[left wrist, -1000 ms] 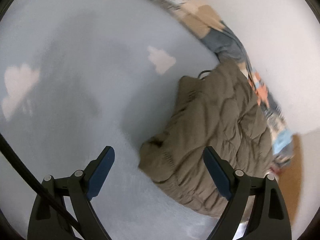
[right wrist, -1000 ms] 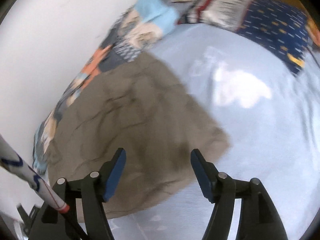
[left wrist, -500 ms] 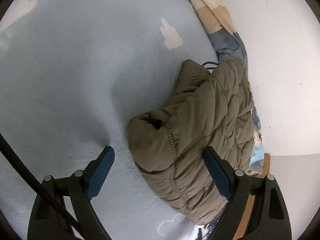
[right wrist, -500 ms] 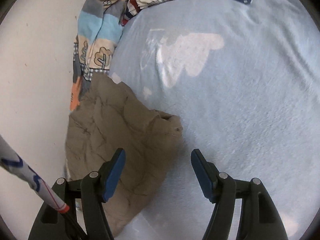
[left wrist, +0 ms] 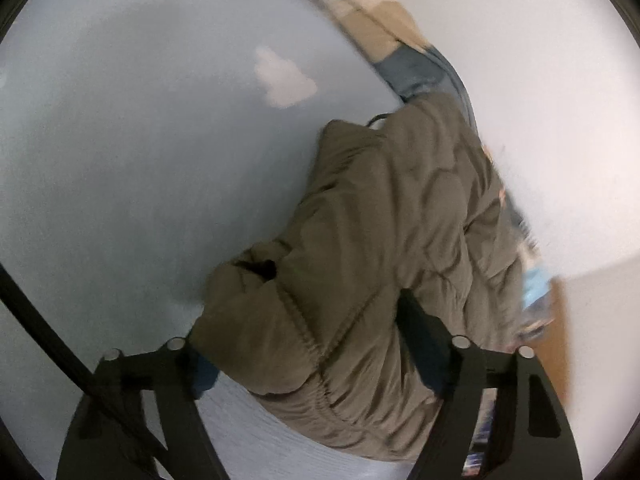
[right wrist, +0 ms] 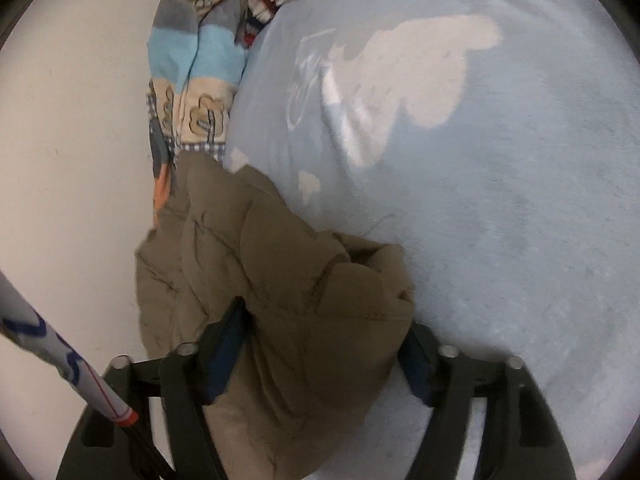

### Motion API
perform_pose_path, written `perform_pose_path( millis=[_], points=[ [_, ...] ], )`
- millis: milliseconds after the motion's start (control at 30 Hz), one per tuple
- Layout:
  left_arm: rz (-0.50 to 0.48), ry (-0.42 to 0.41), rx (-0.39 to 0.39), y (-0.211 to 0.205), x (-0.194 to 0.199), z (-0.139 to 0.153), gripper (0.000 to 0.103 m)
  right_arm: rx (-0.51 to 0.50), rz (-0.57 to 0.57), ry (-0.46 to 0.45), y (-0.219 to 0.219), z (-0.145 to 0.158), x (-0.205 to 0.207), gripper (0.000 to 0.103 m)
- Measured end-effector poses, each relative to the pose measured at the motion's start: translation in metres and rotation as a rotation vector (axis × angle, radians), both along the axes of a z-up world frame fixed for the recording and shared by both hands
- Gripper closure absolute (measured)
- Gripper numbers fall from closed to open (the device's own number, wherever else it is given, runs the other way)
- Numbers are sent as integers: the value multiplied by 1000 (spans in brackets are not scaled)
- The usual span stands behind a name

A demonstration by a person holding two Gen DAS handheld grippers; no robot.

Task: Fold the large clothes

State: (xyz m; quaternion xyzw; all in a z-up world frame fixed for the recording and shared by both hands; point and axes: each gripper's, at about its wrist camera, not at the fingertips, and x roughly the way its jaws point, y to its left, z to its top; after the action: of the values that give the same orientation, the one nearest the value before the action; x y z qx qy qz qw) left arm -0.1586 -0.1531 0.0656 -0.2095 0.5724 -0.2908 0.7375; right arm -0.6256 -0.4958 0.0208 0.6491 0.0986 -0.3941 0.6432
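An olive quilted puffer jacket lies bunched on a light blue blanket, against the wall. My left gripper is open, its fingers wide apart astride the jacket's near end; fabric covers part of both pads. In the right wrist view the same jacket fills the space between the fingers of my right gripper, which is open and pushed down around the folded bulk.
A patchwork quilt runs along the white wall beside the bed. The blue blanket with white cloud shapes spreads wide to the right. A white-and-blue pole crosses the lower left of the right wrist view.
Both grippers have moved down onto the jacket, so its fabric now sits between the fingers of each. The jaws have stayed wide open.
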Motion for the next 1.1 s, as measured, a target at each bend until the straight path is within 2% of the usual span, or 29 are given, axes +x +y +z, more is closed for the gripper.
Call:
perform_pose_path(
  millis=[33, 67, 167, 233, 300, 400, 467, 800, 967, 1100],
  points=[
    [-37, -96, 80, -10, -6, 12, 35, -31, 21, 47, 0, 7, 5, 63],
    [-60, -155, 130, -16, -10, 19, 39, -71, 51, 112, 1, 18, 13, 66],
    [-152, -411, 334, -45, -34, 41, 45, -238, 157, 382, 13, 52, 44, 72],
    [-172, -461, 380, -50, -40, 45, 46, -353, 219, 551, 26, 70, 68, 73],
    [-178, -484, 391, -51, -42, 48, 48, -457, 265, 688, 40, 82, 87, 74],
    [-194, -532, 411, -49, -48, 56, 49, -567, 314, 802, 55, 93, 101, 74],
    [-195, -543, 412, -49, -51, 62, 51, -608, 332, 830, 59, 98, 104, 75],
    [-200, -574, 359, -31, -66, 103, 53, -693, 377, 801, 92, 136, 89, 76],
    [-206, -586, 336, -7, -86, 124, 54, -710, 394, 776, 114, 156, 74, 76],
    [-201, -568, 310, 26, -104, 136, 54, -696, 396, 723, 137, 171, 52, 76]
  ],
)
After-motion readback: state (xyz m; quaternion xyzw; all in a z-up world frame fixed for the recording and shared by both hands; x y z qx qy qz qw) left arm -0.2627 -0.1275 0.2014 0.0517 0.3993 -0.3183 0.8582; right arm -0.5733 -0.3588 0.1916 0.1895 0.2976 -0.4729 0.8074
